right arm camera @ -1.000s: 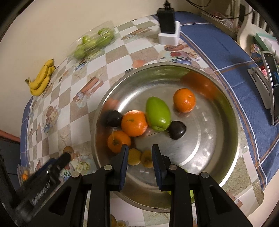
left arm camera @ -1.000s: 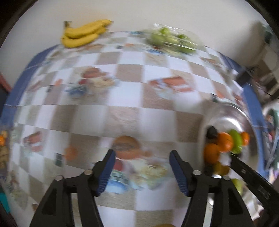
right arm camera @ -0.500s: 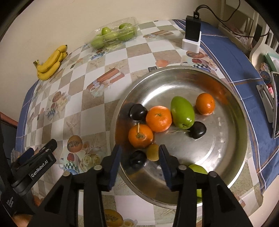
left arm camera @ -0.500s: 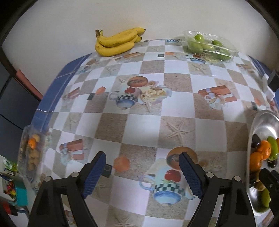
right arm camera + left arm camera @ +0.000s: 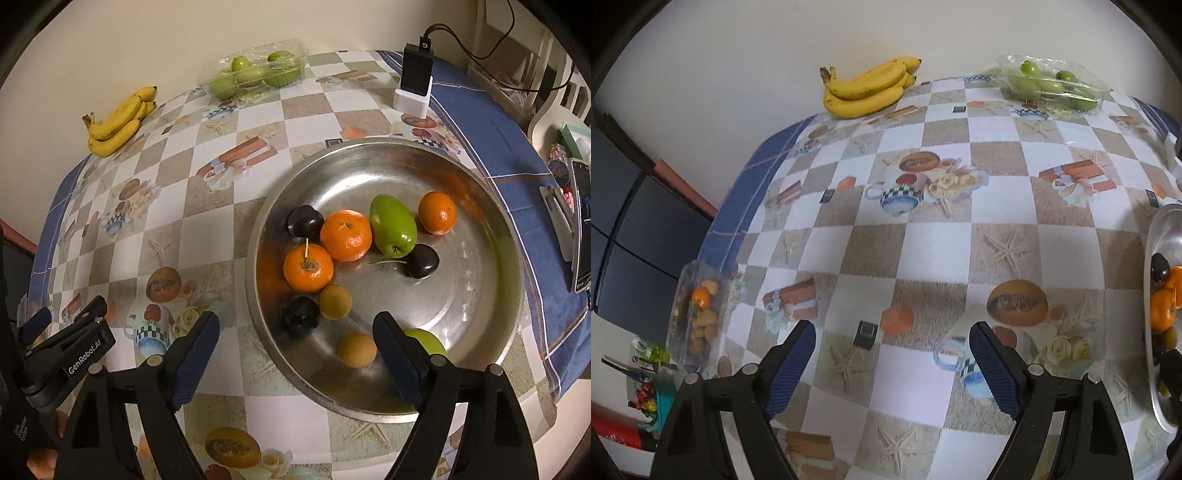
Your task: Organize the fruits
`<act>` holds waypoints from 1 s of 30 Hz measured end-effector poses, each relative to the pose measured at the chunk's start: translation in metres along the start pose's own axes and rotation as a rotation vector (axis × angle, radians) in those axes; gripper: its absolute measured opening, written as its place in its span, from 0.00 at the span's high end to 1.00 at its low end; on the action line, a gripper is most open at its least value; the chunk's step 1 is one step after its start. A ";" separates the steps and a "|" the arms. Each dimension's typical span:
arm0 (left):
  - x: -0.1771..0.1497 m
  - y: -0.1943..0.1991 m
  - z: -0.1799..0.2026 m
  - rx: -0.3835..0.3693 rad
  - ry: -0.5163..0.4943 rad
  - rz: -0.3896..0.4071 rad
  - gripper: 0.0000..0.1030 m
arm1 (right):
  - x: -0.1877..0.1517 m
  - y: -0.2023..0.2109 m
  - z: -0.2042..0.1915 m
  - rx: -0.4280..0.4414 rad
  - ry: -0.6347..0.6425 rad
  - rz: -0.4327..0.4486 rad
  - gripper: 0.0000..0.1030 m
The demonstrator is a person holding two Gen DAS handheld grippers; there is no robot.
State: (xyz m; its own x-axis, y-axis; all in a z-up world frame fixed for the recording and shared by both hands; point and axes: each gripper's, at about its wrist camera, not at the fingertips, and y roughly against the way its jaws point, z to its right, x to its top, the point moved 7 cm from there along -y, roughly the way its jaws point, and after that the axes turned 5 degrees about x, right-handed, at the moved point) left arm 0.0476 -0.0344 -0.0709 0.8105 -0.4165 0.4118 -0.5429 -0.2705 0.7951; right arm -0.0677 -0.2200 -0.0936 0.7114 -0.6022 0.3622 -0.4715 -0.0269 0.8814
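A steel bowl (image 5: 369, 147) holds three oranges (image 5: 345, 235), a green mango (image 5: 393, 226), dark plums (image 5: 305, 221) and small yellow-brown fruits (image 5: 335, 301). My right gripper (image 5: 295, 321) hovers over the bowl's near side, its jaws opening with nothing pinched. One small brown fruit (image 5: 357, 350) lies loose in the bowl by the right finger. My left gripper (image 5: 893, 328) is open over bare tablecloth, left of the bowl (image 5: 1160, 236). Bananas (image 5: 868, 88) and a clear pack of green fruits (image 5: 1052, 83) sit at the far edge.
A clear tray of small fruits (image 5: 698, 314) sits on the table's left edge. A black charger on a white base (image 5: 415, 79) stands behind the bowl. A phone on a stand (image 5: 581, 229) is at the right, on the blue cloth.
My right jaws went from almost shut to wide, and a small brown fruit now lies in the bowl. My left gripper opened wider and swung left, away from the bowl.
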 end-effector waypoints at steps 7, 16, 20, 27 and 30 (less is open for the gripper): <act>-0.015 0.008 -0.004 -0.080 0.025 -0.035 0.15 | -0.009 0.007 -0.003 -0.005 0.034 0.016 0.16; -0.039 0.014 -0.010 -0.147 0.040 -0.086 0.14 | -0.020 0.020 -0.011 -0.008 0.087 0.043 0.00; -0.043 0.012 -0.014 -0.177 0.067 -0.108 0.00 | -0.027 0.024 -0.012 -0.021 0.101 0.046 0.00; -0.044 0.021 -0.017 -0.225 0.086 -0.092 0.00 | -0.032 0.030 -0.011 -0.020 0.105 0.059 0.00; -0.043 0.025 -0.020 -0.237 0.095 -0.082 0.00 | -0.033 0.033 -0.011 -0.022 0.108 0.069 0.00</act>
State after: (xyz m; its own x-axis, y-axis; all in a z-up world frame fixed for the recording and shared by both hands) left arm 0.0032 -0.0059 -0.0598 0.8730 -0.3149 0.3726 -0.4167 -0.0842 0.9051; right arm -0.1010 -0.1923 -0.0728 0.7300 -0.5129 0.4518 -0.5106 0.0301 0.8593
